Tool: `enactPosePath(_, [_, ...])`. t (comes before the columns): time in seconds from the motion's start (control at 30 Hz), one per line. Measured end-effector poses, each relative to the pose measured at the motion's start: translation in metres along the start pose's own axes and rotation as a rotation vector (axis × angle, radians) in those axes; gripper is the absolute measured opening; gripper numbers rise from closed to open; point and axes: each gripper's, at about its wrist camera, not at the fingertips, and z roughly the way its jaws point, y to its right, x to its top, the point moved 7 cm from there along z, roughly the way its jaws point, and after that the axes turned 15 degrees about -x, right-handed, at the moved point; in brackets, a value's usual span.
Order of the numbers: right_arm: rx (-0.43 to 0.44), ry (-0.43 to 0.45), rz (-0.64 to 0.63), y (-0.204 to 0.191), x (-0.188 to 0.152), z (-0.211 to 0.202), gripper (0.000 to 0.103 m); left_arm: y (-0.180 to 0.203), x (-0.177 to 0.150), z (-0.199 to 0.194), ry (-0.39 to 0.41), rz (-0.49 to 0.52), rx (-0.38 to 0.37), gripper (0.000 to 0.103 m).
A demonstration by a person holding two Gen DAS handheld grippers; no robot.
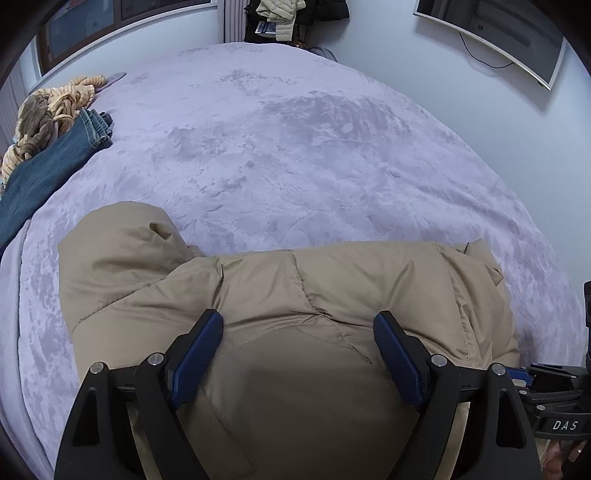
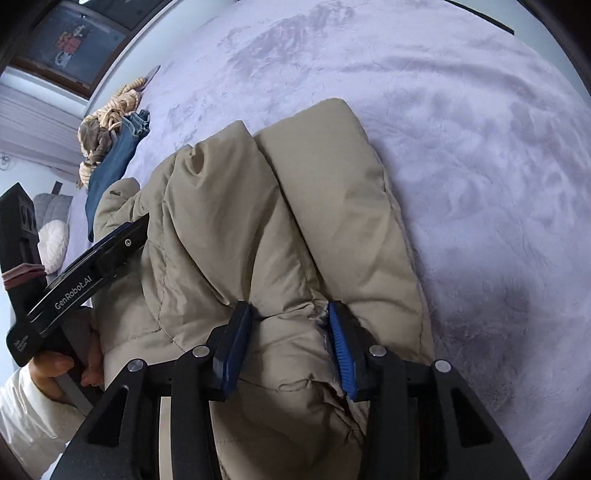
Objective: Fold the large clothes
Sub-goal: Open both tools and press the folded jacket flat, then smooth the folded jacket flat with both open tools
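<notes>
Your left gripper (image 1: 298, 345) stands wide open over the beige puffer jacket (image 1: 332, 280); its blue pads (image 1: 199, 354) sit apart on either side of a swell of quilted fabric and pinch nothing. Your right gripper (image 2: 290, 345) is about half open with a ridge of the jacket (image 2: 258, 229) bulging up between its pads (image 2: 341, 350). The fabric lies against both of them, but whether they clamp it you cannot tell from this view.

Only the right wrist view shows your left hand (image 2: 55, 365), in a white sleeve (image 2: 26, 417), around the left gripper's handle, whose side reads "GenRobot.AI". It also shows the jacket bunched in two long padded rolls running away from the fingers. The left wrist view instead shows the jacket spread broadly across the near edge of the lilac bedspread (image 1: 295, 140), and a piece of the other rig at the right edge marked "DAS".

Farther out, both views show blue jeans (image 1: 48, 166) and a striped orange garment (image 1: 70, 96) at the bed's far left corner. The left view alone shows a wall-mounted screen (image 1: 509, 33) and hanging coats (image 1: 280, 14) beyond the bed.
</notes>
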Motion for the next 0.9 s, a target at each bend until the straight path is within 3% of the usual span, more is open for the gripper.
enactPosePath(0.27, [-0.004,-0.039,-0.027,-0.004,0.001,-0.002,0.047,-0.003,-0.013,-0.055,-0.035,-0.078,0.009,0.085])
enactPosePath(0.5, [-0.024,-0.059,-0.084,-0.005,-0.014,-0.02,0.054,-0.018,-0.072,-0.107,-0.076,-0.237,0.037,0.085])
enactPosePath(0.67, [-0.071,-0.046,-0.167,-0.006,-0.022,-0.023,0.058,-0.024,-0.112,-0.124,-0.074,-0.348,0.072,0.085])
enactPosePath(0.83, [-0.093,-0.051,-0.203,-0.006,-0.022,-0.027,0.06,-0.025,-0.134,-0.132,-0.095,-0.419,0.06,0.086])
enactPosePath(0.87, [-0.089,-0.056,-0.198,-0.006,-0.021,-0.03,0.061,-0.024,-0.136,-0.134,-0.097,-0.42,0.061,0.086])
enactPosePath(0.9, [-0.086,-0.058,-0.193,-0.006,-0.02,-0.031,0.062,-0.024,-0.137,-0.135,-0.099,-0.42,0.062,0.101])
